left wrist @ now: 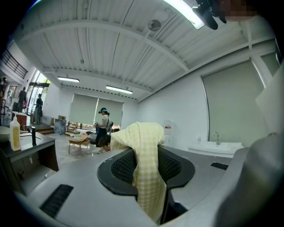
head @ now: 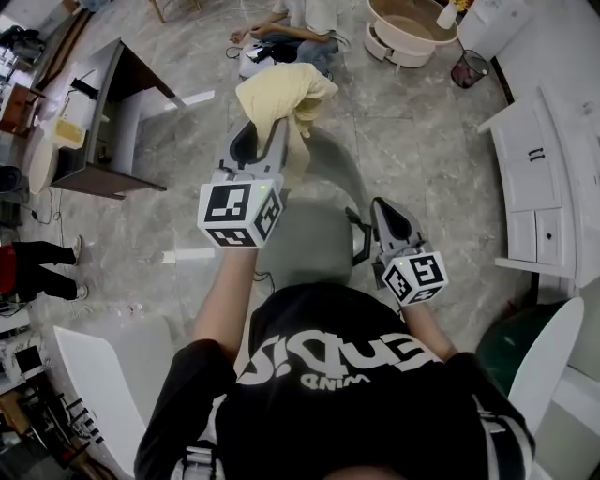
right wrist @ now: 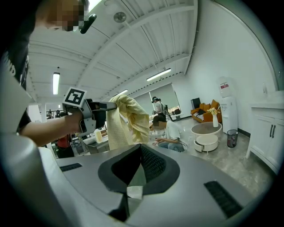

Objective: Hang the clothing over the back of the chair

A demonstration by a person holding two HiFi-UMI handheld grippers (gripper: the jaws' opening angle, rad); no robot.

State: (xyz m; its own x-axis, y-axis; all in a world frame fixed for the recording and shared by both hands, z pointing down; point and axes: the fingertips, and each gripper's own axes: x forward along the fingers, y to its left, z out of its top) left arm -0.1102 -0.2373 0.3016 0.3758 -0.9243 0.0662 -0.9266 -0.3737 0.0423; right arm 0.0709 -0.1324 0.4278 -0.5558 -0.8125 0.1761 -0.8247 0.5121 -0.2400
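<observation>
A pale yellow checked garment [head: 286, 98] hangs bunched from my left gripper [head: 272, 127], which is shut on it and held out level above the floor. In the left gripper view the cloth [left wrist: 148, 177] drapes over the jaw tips and down between the pads of the left gripper [left wrist: 142, 135]. The grey-green chair [head: 314, 244] stands directly below and in front of the person, nearer than the garment. My right gripper [head: 380, 204] sits beside the chair's right edge. In the right gripper view the right gripper [right wrist: 140, 148] has its jaw tips together, with nothing seen gripped.
A person sits on the floor [head: 300, 28] beyond the garment. A dark desk [head: 103, 112] stands at the left, white cabinets [head: 544, 178] at the right, a round white table [head: 408, 33] and a wire bin [head: 469, 67] far right. White chairs [head: 103, 375] flank the wearer.
</observation>
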